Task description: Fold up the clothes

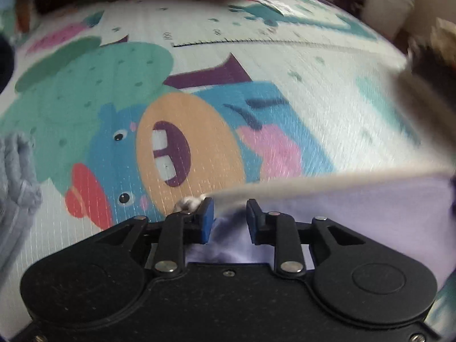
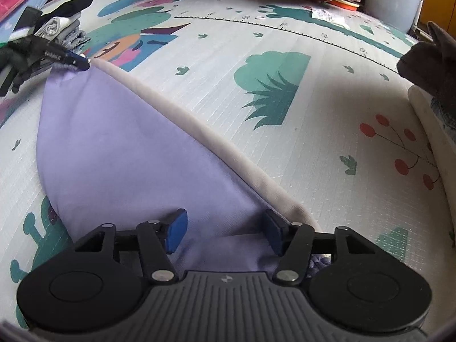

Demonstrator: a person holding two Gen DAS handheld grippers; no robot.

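Left wrist view: left gripper (image 1: 229, 219) jaws apart, lilac garment (image 1: 370, 216) between the pads, not pinched; cloth fills lower right over the play mat (image 1: 285, 65).

Right wrist view: right gripper (image 2: 225, 229) released, straddling the garment's (image 2: 119, 148) near corner; beige hem (image 2: 199, 125) runs diagonally to upper left.

A lilac cotton garment (image 2: 128, 148) with a beige ribbed hem band (image 2: 216, 145) lies on a pale foam play mat (image 2: 322, 65) printed with teal bushes, red cherries and a blue cartoon animal (image 1: 159, 148).
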